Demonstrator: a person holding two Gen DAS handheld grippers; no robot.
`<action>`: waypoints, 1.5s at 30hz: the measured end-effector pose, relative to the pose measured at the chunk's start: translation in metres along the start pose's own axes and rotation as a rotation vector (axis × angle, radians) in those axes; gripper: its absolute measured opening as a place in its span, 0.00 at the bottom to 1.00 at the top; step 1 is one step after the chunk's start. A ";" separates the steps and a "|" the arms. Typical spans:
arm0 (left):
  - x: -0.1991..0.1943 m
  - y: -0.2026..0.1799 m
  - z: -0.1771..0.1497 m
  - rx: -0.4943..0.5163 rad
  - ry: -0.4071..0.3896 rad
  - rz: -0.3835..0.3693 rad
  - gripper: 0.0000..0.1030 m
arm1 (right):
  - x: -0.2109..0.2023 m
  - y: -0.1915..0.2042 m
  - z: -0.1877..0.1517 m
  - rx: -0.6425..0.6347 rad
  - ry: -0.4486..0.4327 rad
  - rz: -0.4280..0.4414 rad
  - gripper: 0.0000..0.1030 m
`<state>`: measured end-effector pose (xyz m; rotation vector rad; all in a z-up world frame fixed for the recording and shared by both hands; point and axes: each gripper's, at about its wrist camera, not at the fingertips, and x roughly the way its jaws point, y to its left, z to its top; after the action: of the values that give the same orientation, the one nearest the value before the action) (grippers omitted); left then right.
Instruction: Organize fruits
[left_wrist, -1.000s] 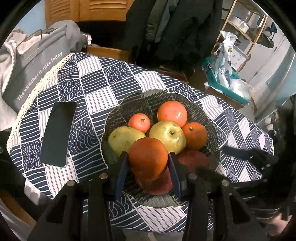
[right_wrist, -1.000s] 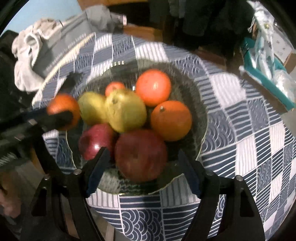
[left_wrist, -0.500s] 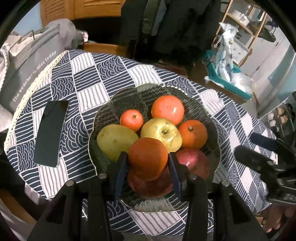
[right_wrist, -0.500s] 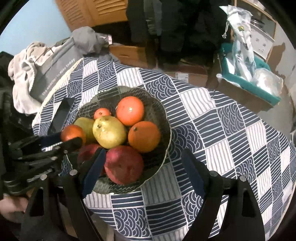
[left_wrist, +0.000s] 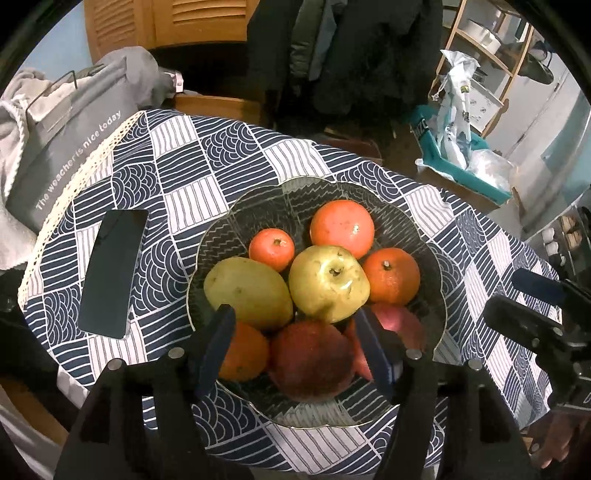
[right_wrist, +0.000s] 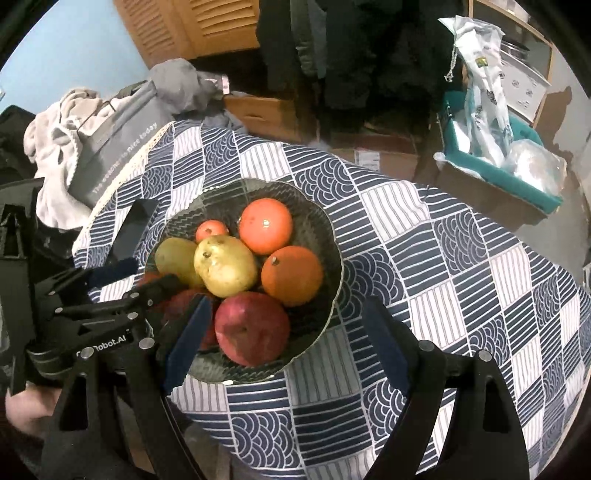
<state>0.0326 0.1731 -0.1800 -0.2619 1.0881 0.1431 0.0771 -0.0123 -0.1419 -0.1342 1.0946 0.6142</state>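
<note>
My left gripper (left_wrist: 295, 347) has just been opening; its jaws stand spread, the orange (left_wrist: 242, 352) loose at the near left of the glass bowl (left_wrist: 439, 266). My right gripper (right_wrist: 284, 343) gapes empty. The orange is firm and round, likely to roll; grip across its middle.

Off-task clutter
Black phone (left_wrist: 112, 273) flat on the patterned-cloth desk (left_wrist: 184, 177); grey tote bag (left_wrist: 66, 147) beside it, teal box (left_wrist: 465, 166) beyond.

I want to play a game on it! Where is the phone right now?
In the left wrist view the phone lies flat on the patterned tablecloth, left of the glass fruit bowl and just below the grey bag.
</note>
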 end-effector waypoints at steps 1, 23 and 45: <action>-0.001 -0.001 0.000 0.001 -0.002 0.000 0.67 | -0.001 -0.002 -0.001 0.003 -0.001 0.000 0.81; -0.096 -0.027 0.017 0.035 -0.179 -0.047 0.76 | -0.080 -0.018 0.000 0.019 -0.195 -0.102 0.81; -0.187 -0.081 0.024 0.130 -0.449 0.005 0.98 | -0.177 -0.046 -0.011 0.053 -0.448 -0.250 0.83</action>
<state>-0.0131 0.1047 0.0077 -0.1021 0.6484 0.1276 0.0380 -0.1255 -0.0034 -0.0798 0.6466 0.3648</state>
